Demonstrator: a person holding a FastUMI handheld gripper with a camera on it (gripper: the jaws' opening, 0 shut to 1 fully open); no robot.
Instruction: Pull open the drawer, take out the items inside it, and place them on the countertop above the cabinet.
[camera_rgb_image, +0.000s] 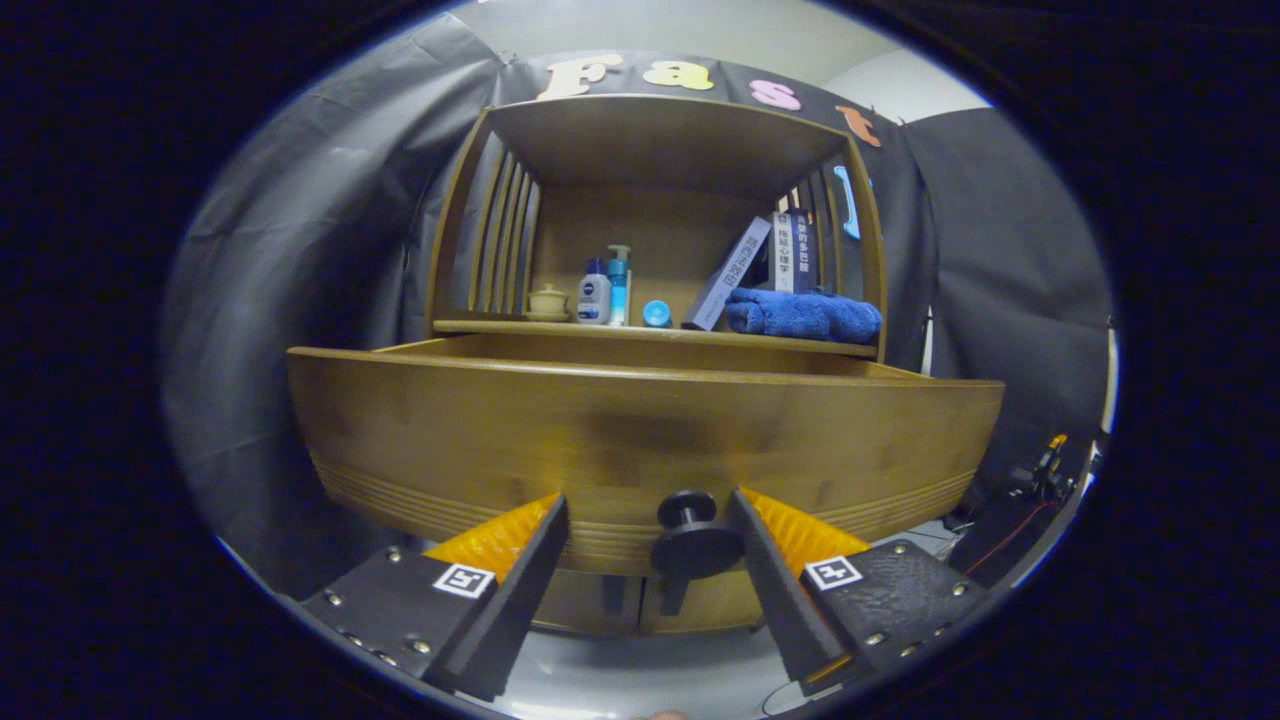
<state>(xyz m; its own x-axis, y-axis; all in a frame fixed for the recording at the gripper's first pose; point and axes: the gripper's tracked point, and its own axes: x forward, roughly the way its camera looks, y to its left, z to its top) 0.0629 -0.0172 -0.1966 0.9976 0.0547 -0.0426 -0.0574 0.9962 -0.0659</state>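
The wooden drawer (620, 430) stands pulled out of the cabinet, its front panel close before me. The panel hides whatever lies inside. Its dark round knob (690, 540) sits low on the panel between my fingers, right against the right finger and clear of the left one. My gripper (648, 500) is open, fingertips almost at the drawer front. The countertop (480, 326) runs above and behind the drawer, under the shelf's roof.
On the countertop stand a small lidded cup (548, 301), two bottles (604, 290), a blue cap (656, 314), leaning books (760, 265) and a folded blue towel (805, 315). Slatted side walls close in the shelf. Cables and gear (1040, 475) lie to the lower right.
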